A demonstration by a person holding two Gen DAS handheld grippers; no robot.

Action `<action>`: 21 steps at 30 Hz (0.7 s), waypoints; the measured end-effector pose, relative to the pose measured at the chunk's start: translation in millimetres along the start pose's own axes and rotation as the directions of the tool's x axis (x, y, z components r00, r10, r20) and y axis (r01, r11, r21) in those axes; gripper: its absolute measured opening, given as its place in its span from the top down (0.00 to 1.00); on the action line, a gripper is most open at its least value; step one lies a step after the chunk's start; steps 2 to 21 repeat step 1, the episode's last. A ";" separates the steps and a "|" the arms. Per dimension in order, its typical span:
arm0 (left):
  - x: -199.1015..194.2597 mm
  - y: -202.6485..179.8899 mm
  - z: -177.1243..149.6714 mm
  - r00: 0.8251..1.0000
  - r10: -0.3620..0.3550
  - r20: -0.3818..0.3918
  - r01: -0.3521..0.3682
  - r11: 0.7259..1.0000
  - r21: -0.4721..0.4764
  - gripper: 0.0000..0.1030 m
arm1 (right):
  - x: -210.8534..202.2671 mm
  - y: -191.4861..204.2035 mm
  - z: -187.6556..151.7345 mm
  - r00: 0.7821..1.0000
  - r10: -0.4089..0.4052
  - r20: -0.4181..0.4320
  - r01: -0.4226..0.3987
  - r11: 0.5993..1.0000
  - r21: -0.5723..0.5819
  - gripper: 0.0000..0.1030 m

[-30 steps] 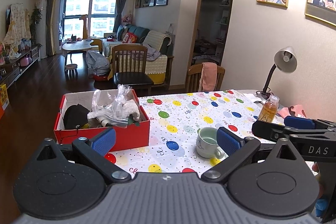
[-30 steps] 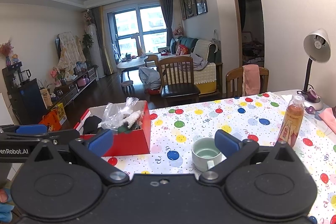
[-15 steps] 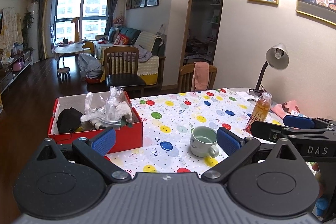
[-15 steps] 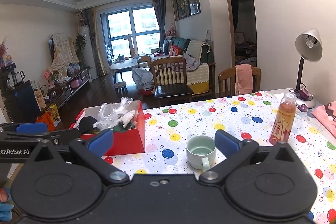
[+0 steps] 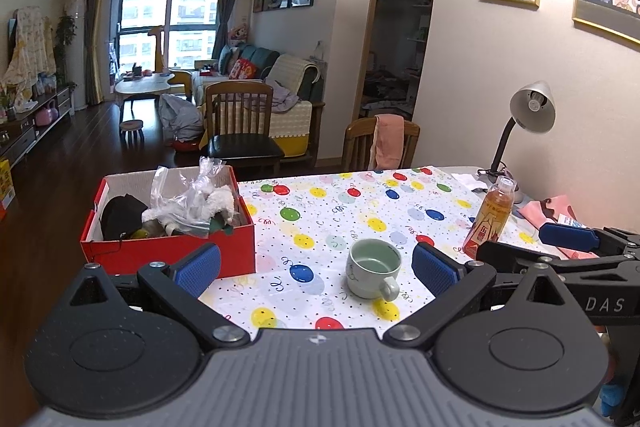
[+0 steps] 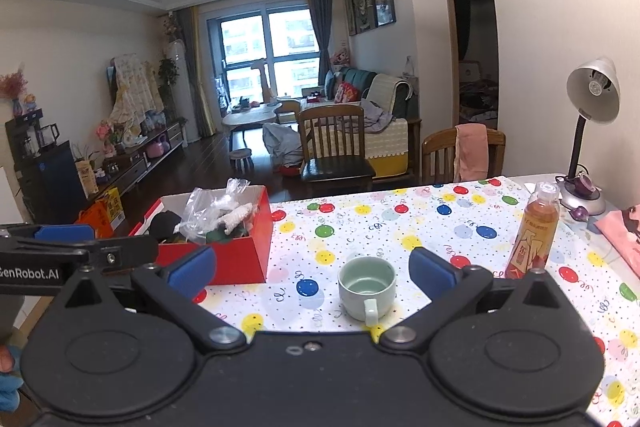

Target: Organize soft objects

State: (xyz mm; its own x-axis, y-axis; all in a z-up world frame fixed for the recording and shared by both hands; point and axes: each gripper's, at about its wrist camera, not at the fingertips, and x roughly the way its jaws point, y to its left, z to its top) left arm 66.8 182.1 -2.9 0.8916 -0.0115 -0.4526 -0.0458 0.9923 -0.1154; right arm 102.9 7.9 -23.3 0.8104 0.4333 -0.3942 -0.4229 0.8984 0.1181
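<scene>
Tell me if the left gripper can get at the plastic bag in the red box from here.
Probably yes: the left gripper is open, and the plastic bag sticks up above the red box rim, uncovered.

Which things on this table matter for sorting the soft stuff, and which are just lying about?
Job: red box; black soft item, white fluffy item and plastic bag inside it.
Lying about: cup, drink bottle, lamp.

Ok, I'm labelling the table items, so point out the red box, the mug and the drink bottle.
red box [image 5: 228, 247], left wrist view, on its red front wall.
mug [image 6: 366, 293], right wrist view, on its pale green outer wall.
drink bottle [image 6: 534, 233], right wrist view, on its orange label.
</scene>
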 end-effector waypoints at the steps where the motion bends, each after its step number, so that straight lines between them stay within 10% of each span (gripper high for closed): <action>1: 0.3 -4.0 -0.4 1.000 0.005 -0.001 -0.005 1.000 -0.002 0.00 | -0.6 -3.3 0.0 1.000 0.006 -0.003 -0.006 1.000 -0.006 0.00; 21: 0.3 -4.0 -0.4 1.000 0.005 -0.001 -0.005 1.000 -0.002 0.00 | -0.6 -3.3 0.0 1.000 0.006 -0.003 -0.006 1.000 -0.006 0.00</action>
